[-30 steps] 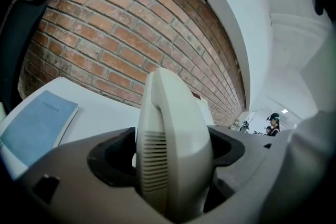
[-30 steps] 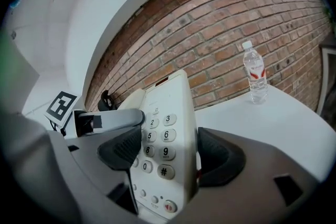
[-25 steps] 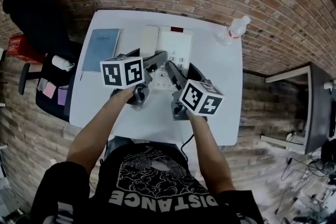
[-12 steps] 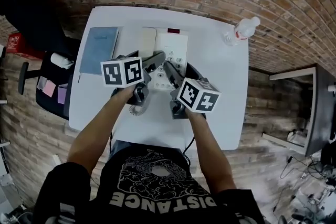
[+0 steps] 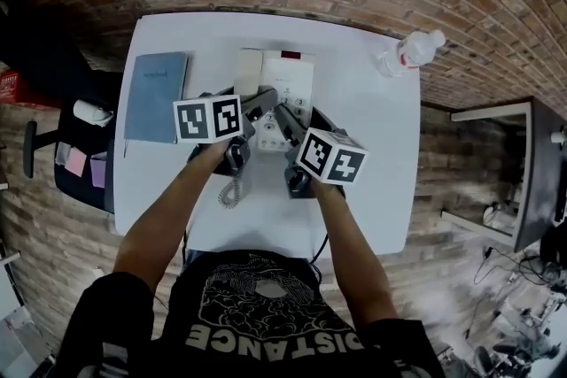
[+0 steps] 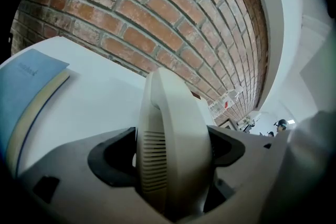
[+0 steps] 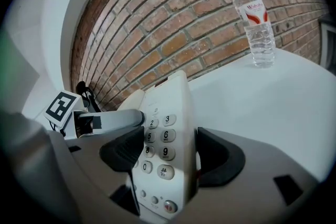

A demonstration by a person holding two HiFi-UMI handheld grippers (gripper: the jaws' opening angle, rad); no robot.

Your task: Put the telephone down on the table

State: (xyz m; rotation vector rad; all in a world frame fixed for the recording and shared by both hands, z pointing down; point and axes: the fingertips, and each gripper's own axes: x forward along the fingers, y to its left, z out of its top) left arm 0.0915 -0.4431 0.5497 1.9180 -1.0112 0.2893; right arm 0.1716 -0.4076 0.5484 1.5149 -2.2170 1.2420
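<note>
The left gripper (image 6: pixel 174 148) has its jaws closed on the cream handset (image 6: pixel 169 107), one pad on each flank beside the slotted grille. The handset stands on edge between them and runs on past the jaw tips toward the brick wall (image 6: pixel 131 13). Left of these jaws, well apart, a blue notebook (image 6: pixel 26 86) lies flat on the white bench (image 6: pixel 94 105). The right gripper (image 7: pixel 169 157) has its jaws set wide and clamped across the phone (image 7: pixel 170 94). The left pad lies over the keypad face and the right pad against the back, so the phone sits tilted on edge between them with its keys facing left. Whether its lower edge touches the bench I cannot tell. Just left of the right jaws, the left gripper's grey finger reaches in to the handset. Well beyond the right jaws and to their right, a water bottle (image 7: pixel 255 23) stands upright on the bench. Behind both jaws, toward the person, a coiled cord (image 5: pixel 230 190) lies on the bench.
</note>
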